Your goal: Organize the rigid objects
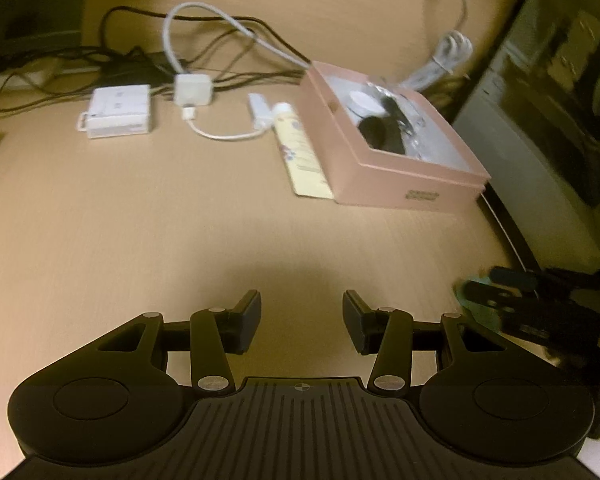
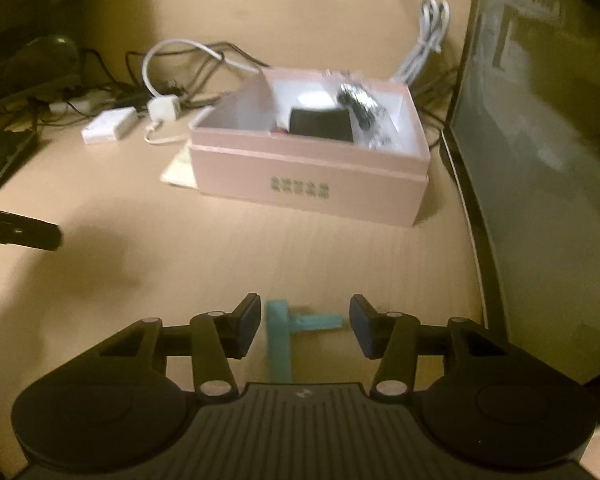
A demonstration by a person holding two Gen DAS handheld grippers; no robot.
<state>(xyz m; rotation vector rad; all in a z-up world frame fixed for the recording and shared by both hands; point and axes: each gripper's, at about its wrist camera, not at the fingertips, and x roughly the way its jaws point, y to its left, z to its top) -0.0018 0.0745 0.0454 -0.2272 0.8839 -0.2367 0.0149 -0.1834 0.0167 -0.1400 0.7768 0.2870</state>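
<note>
in the left wrist view, the left gripper [image 1: 302,322] hangs apart and empty over the bare desk [image 1: 140,220]. the pink box [image 1: 384,140] already holds some dark items, too blurred to name; a yellow tube [image 1: 300,152] and white adapter [image 1: 118,111] lie outside.

in the right wrist view, the right gripper [image 2: 304,330] is apart around a teal piece [image 2: 288,336], not clamped, its lower end hidden.
</note>
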